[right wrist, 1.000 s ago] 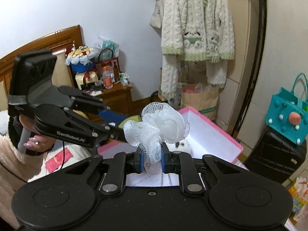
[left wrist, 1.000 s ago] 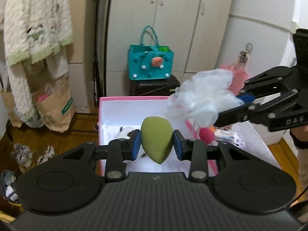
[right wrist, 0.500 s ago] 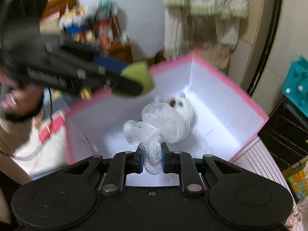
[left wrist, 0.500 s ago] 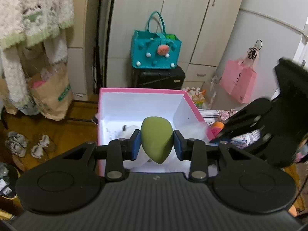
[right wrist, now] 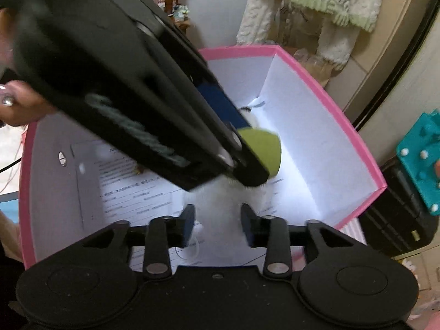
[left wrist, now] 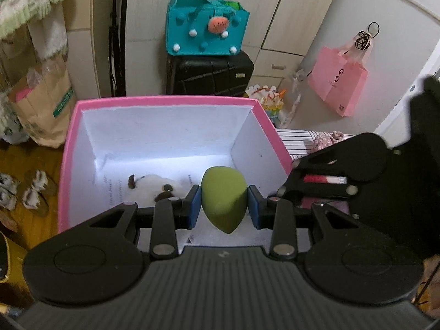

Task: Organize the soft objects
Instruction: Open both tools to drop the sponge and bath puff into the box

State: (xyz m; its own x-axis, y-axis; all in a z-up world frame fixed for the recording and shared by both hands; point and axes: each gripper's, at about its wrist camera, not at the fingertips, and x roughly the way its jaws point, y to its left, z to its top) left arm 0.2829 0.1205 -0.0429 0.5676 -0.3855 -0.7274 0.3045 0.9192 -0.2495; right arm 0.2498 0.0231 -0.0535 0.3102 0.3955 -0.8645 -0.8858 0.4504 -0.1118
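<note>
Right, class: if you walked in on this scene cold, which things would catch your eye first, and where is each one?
First the olive-green sponge, egg-shaped and pinched between the blue pads of the left gripper over the pink box. The box has bright white walls, with a white plush toy and printed paper lying on its floor. Behind it, a teal felt bag sits on a black suitcase.

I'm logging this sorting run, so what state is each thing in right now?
Left tool: shut on the green sponge.
Green sponge: clamped, held over the pink box.
Right tool: jaws opening, pads clear of the blurred white mesh puff between them.
Pink box: lidless, open at the top.
White plush toy: lying on the box floor.
Teal bag: upright on the black suitcase.
</note>
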